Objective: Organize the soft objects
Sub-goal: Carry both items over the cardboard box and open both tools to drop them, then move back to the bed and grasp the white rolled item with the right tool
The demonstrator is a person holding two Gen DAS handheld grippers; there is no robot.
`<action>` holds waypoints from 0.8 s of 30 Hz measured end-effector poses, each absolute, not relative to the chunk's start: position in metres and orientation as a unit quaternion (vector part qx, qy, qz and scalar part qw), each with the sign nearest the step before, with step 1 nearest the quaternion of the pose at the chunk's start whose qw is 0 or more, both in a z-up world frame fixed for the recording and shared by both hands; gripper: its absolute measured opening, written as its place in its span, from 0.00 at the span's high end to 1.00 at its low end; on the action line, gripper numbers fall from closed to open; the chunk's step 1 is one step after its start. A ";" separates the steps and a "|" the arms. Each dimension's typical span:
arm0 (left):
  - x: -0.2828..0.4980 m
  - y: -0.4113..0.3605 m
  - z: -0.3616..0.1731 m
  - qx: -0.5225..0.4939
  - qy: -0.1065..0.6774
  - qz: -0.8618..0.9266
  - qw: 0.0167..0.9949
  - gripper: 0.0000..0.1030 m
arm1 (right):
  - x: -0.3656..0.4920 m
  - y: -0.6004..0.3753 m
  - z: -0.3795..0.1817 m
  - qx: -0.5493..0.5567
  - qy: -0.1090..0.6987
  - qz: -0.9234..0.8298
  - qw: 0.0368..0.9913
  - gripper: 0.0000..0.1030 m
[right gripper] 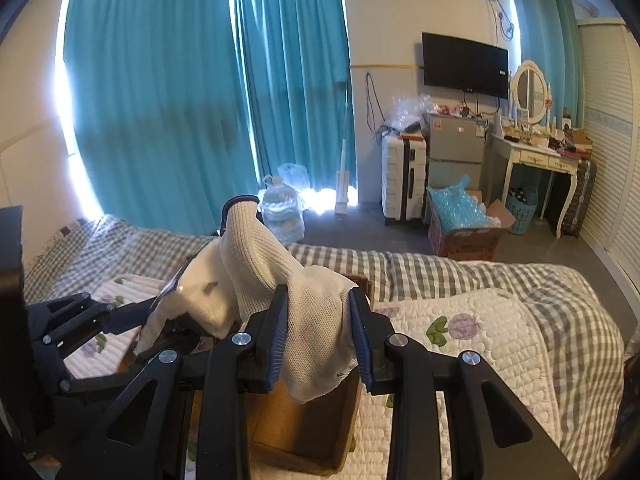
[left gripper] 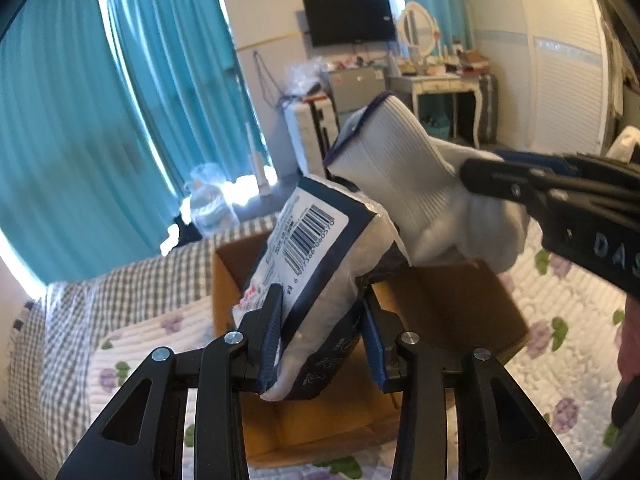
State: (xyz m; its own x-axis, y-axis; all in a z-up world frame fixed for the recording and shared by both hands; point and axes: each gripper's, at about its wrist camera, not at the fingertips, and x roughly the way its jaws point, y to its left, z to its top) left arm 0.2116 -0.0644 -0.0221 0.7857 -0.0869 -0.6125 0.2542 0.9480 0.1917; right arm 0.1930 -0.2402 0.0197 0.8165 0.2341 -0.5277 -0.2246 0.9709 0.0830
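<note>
Both jaws grip: left gripper clamps a crinkled white, navy-edged barcoded packet, right gripper pinches a white knit glove with dark-trimmed cuff, both above the open cardboard box.

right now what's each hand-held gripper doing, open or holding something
Left hand-held gripper: closed on the plastic packet, above the cardboard box.
Right hand-held gripper: closed on the white knit glove.
</note>
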 end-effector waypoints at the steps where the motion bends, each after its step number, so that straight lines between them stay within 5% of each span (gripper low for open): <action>1: 0.213 -0.065 -0.026 0.132 0.316 -0.096 0.935 0.57 | 0.195 -0.241 0.016 0.011 0.281 0.120 0.952 0.72; 4: 0.215 -0.068 -0.029 0.139 0.316 -0.102 0.933 0.51 | 0.199 -0.244 0.012 0.006 0.285 0.120 0.951 0.72; 8: 0.208 -0.064 -0.025 0.135 0.308 -0.092 0.937 0.24 | 0.197 -0.242 0.016 0.001 0.279 0.117 0.953 0.72; 13: 0.193 -0.049 -0.010 0.107 0.299 -0.087 0.944 0.23 | 0.195 -0.232 0.021 -0.002 0.274 0.125 0.954 0.67; 14: 0.189 -0.045 -0.007 0.103 0.295 -0.084 0.946 0.23 | 0.195 -0.230 0.021 -0.003 0.276 0.130 0.952 0.60; 16: 0.182 -0.039 -0.002 0.098 0.291 -0.077 0.949 0.23 | 0.191 -0.226 0.025 -0.003 0.282 0.136 0.950 0.29; 24: 0.124 -0.021 0.038 0.066 0.265 -0.062 0.960 0.23 | 0.126 -0.216 0.082 -0.049 0.242 0.125 0.961 0.23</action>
State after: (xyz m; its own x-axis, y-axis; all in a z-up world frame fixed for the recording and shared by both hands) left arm 0.1240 -0.0206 0.0379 0.8522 -0.0833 -0.5165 0.1531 0.9837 0.0939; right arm 0.1265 -0.2164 0.0821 0.8516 0.2159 -0.4777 -0.2635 0.9641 -0.0339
